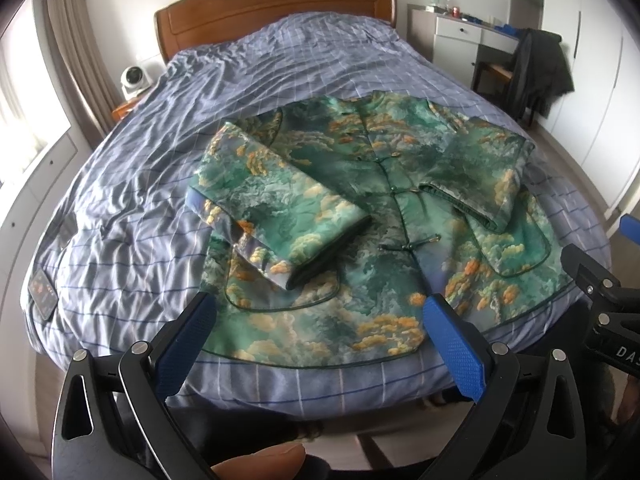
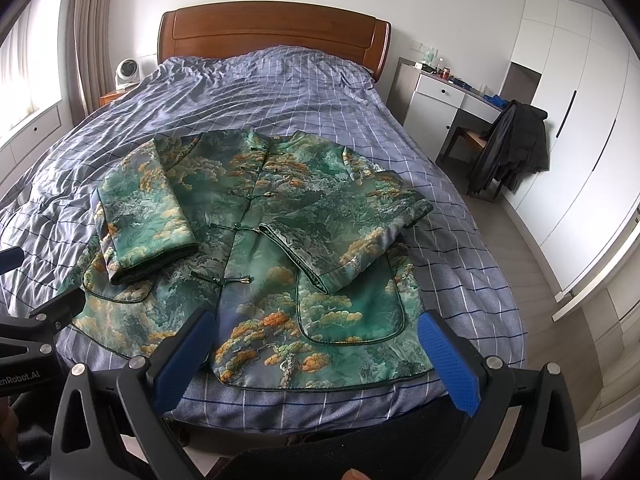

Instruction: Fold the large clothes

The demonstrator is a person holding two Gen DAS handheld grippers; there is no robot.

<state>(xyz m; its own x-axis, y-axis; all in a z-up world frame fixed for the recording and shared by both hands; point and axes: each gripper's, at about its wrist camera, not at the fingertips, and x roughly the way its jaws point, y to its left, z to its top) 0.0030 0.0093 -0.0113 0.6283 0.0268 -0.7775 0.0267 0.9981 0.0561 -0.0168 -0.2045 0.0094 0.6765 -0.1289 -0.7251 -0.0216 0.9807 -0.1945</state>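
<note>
A green jacket (image 1: 360, 208) (image 2: 260, 240) with an orange and white cloud print lies front up on the blue checked bed cover (image 1: 180, 128) (image 2: 300, 92). Both sleeves are folded in across its front: the left sleeve (image 1: 280, 208) (image 2: 144, 216) and the right sleeve (image 1: 480, 168) (image 2: 348, 236). My left gripper (image 1: 320, 312) hovers open above the hem near the bed's foot, nothing between its blue pads. My right gripper (image 2: 316, 332) is open too, above the hem's right half. Part of the right gripper shows at the right edge of the left wrist view.
A wooden headboard (image 1: 276, 4) (image 2: 272, 28) stands at the far end. A white fan (image 1: 134, 80) (image 2: 128, 72) sits on a nightstand at left. A desk (image 2: 444, 92) and a chair draped with dark clothes (image 1: 536, 68) (image 2: 512, 144) stand right. A phone (image 1: 44, 292) lies on the bed's left edge.
</note>
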